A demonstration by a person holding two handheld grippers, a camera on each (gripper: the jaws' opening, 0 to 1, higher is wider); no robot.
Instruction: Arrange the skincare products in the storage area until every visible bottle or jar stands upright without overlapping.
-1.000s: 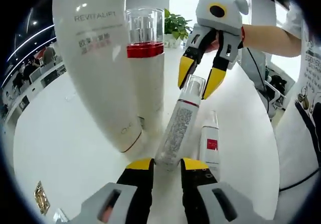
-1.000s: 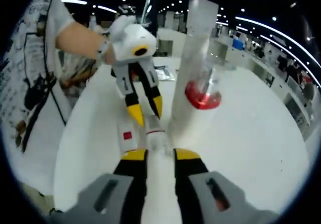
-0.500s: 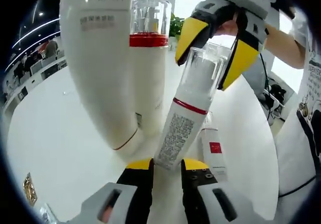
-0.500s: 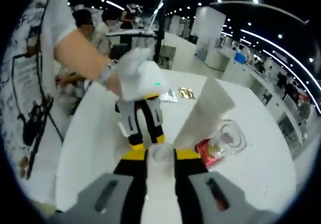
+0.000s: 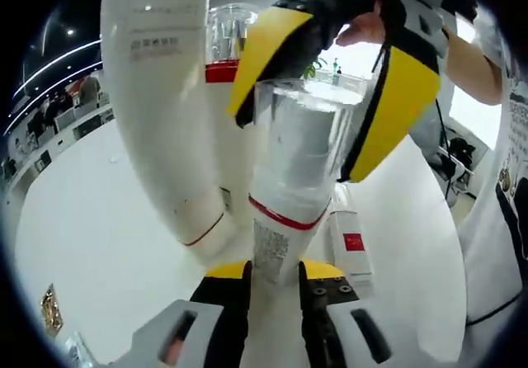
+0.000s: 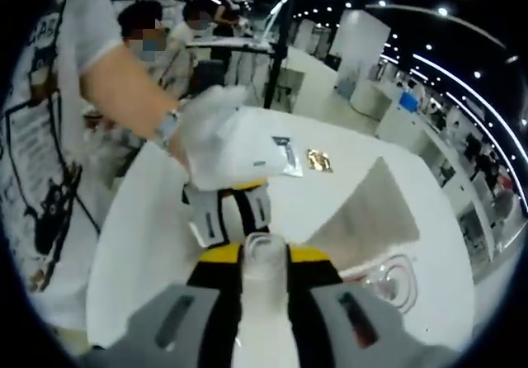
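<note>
A pump bottle (image 5: 285,219) with a clear cap (image 5: 301,141) and a red band rises steeply from the white table (image 5: 99,244). My right gripper (image 5: 293,149) is shut on the cap, one yellow finger on each side. My left gripper (image 5: 274,276) is shut on the bottle's base. In the right gripper view the cap (image 6: 264,251) sits in my right gripper (image 6: 264,259), with the left gripper (image 6: 229,218) just beyond it. A tall white tube (image 5: 161,96) stands on its cap beside a red-banded bottle (image 5: 227,50). A small white bottle (image 5: 350,246) with a red label lies flat.
The white tube (image 6: 363,211) and the clear-capped bottle (image 6: 394,276) stand to the right of my right jaws. Small packets (image 6: 318,160) lie farther along the table (image 6: 140,244). A person's arm (image 6: 124,87) reaches in from the left. A foil packet (image 5: 49,323) lies near the table edge.
The right gripper closed on the lying pump bottle's cap and swung it up, with the base staying between the left jaws. The cap now looms close to the left camera.
</note>
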